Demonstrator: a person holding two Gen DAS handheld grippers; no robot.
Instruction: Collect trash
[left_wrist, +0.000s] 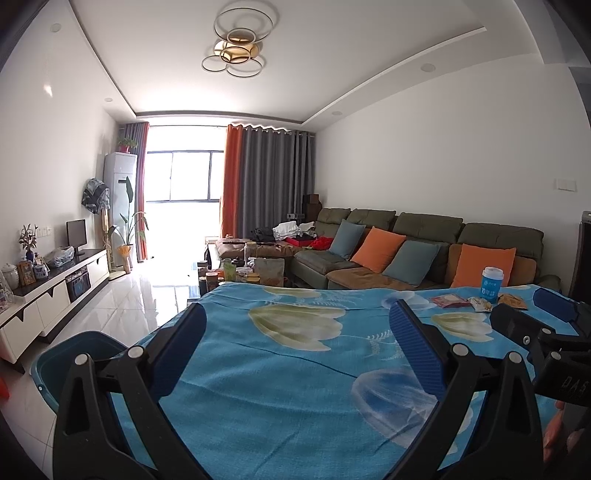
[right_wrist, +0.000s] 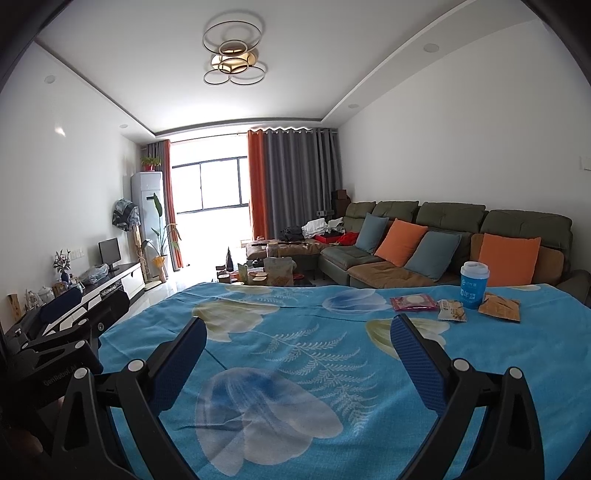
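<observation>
Crinkled wrappers (right_wrist: 458, 308) beside cylindrical blue cup (right_wrist: 474, 284), woven cloth (right_wrist: 295, 350).

Ceiling: white, stepped border, ring-shaped lamp (right_wrist: 233, 55) at centre.
Walls: plain white.
Floor: glossy pale tiles (left_wrist: 122, 299), reflecting daylight.
Window: wide, dark-framed (right_wrist: 208, 184), bright; orange and grey curtains (right_wrist: 291, 181) to its right.
Seating: long olive-green sofa (right_wrist: 454, 236) along right wall, orange and blue-grey cushions.
Left wall: white TV cabinet (left_wrist: 55, 291) with small monitor; tall white air conditioner (left_wrist: 119, 206); potted plants.
</observation>
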